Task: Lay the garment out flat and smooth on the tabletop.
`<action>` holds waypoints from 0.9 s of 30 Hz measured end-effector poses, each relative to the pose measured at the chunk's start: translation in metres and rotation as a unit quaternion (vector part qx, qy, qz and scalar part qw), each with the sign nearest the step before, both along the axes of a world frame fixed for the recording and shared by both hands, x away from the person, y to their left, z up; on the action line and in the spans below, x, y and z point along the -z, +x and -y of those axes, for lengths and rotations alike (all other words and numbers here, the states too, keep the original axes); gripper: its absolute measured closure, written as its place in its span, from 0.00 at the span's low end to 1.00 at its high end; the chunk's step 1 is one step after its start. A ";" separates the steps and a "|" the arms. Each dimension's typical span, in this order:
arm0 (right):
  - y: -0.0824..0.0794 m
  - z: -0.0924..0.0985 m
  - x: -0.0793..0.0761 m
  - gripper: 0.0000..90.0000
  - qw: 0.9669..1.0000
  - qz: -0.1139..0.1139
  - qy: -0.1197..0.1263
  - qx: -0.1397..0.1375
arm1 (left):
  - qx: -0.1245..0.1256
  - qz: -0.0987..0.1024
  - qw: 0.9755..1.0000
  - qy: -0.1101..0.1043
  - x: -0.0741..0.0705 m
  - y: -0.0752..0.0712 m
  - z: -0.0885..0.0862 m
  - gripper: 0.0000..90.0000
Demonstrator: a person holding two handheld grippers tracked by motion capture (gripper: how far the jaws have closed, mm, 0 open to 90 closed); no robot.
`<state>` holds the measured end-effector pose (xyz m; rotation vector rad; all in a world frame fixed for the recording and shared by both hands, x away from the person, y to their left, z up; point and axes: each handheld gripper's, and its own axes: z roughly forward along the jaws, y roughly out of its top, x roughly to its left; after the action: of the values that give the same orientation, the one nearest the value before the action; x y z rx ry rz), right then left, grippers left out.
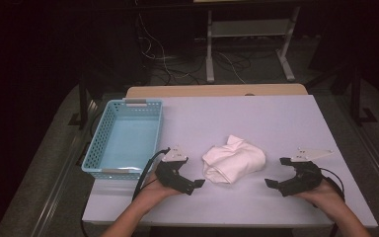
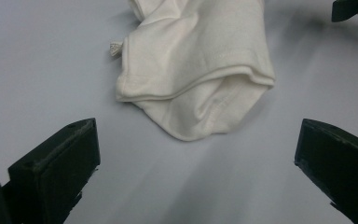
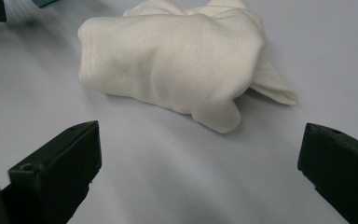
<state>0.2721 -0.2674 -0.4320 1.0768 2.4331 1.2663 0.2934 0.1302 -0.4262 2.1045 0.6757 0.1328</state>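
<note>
Both claws, left claw point(image 1: 190, 174) and right claw point(image 1: 279, 172), sit near me with jaws spread wide, holding nothing. Between them on the tabletop point(image 1: 276, 118) lies the crumpled white cloth point(image 1: 233, 159); soft, light, I'd pinch its hemmed near edge. Blue basket point(image 1: 124, 139) waits far left.

Light-blue basket point(image 1: 100, 139) on white table point(image 1: 276, 123), left edge; metal stand point(image 1: 249, 29) w/ cables behind table.
</note>
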 end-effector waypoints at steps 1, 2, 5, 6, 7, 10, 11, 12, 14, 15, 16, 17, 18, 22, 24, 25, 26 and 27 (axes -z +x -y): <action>0.000 0.000 -0.001 0.00 1.000 0.001 0.000 0.000 | 0.000 0.002 1.000 -0.001 0.000 -0.001 -0.002 0.00; -0.001 -0.001 -0.002 0.00 1.000 0.003 -0.001 0.001 | -0.002 0.003 1.000 -0.002 -0.001 -0.002 -0.002 0.00; -0.001 -0.003 -0.004 0.00 1.000 0.005 -0.002 0.001 | -0.003 0.003 1.000 -0.005 0.000 -0.002 -0.005 0.00; 0.000 -0.004 -0.005 0.00 1.000 0.004 -0.002 0.001 | -0.005 0.003 1.000 -0.005 0.000 -0.001 -0.006 0.00; 0.000 -0.004 -0.006 0.00 1.000 0.005 -0.002 0.001 | -0.006 0.003 1.000 -0.007 0.000 0.000 -0.007 0.00; 0.001 -0.006 -0.009 0.00 1.000 0.005 0.000 0.001 | -0.006 0.002 1.000 -0.010 -0.001 0.000 -0.007 0.00; 0.002 -0.006 -0.011 0.00 1.000 0.006 0.002 0.003 | -0.005 0.002 1.000 -0.010 -0.001 0.000 -0.007 0.00; 0.003 -0.007 -0.012 0.00 1.000 0.006 0.003 0.002 | -0.005 0.002 1.000 -0.009 0.000 0.000 -0.007 0.00; 0.004 -0.008 -0.015 0.00 1.000 0.008 0.006 0.004 | -0.006 0.002 1.000 -0.008 0.000 -0.001 -0.007 0.00; 0.005 -0.009 -0.016 0.00 1.000 0.010 0.006 0.004 | -0.006 0.003 1.000 -0.007 -0.001 0.000 -0.007 0.00; 0.006 -0.009 -0.018 0.00 1.000 0.013 0.008 0.004 | -0.007 0.003 1.000 -0.008 -0.001 -0.001 -0.007 0.00; 0.007 -0.010 -0.019 0.00 1.000 0.013 0.010 0.004 | -0.007 0.001 1.000 -0.006 -0.001 0.000 -0.007 0.00; 0.009 -0.011 -0.021 0.00 1.000 0.014 0.013 0.004 | -0.007 0.001 1.000 -0.006 -0.001 0.000 -0.007 0.00; 0.015 -0.014 -0.026 0.00 1.000 0.017 0.016 0.004 | -0.003 0.003 1.000 -0.002 0.000 -0.003 -0.009 0.00; 0.019 -0.017 -0.027 0.00 1.000 0.017 0.018 0.003 | -0.003 0.005 1.000 0.005 0.000 -0.004 -0.009 0.00; 0.020 -0.018 -0.028 0.00 1.000 0.018 0.018 0.003 | -0.003 0.005 1.000 0.002 0.000 -0.004 -0.010 0.00; 0.022 -0.020 -0.029 0.00 1.000 0.019 0.019 0.003 | -0.004 0.005 1.000 0.001 0.000 -0.004 -0.010 0.00; 0.023 -0.021 -0.030 0.00 1.000 0.018 0.019 0.003 | -0.005 0.005 1.000 0.000 0.000 -0.004 -0.010 0.00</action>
<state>0.2947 -0.2464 -0.4024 1.0617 2.3863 1.3238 0.2898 0.1401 -0.4259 2.0999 0.6798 0.1488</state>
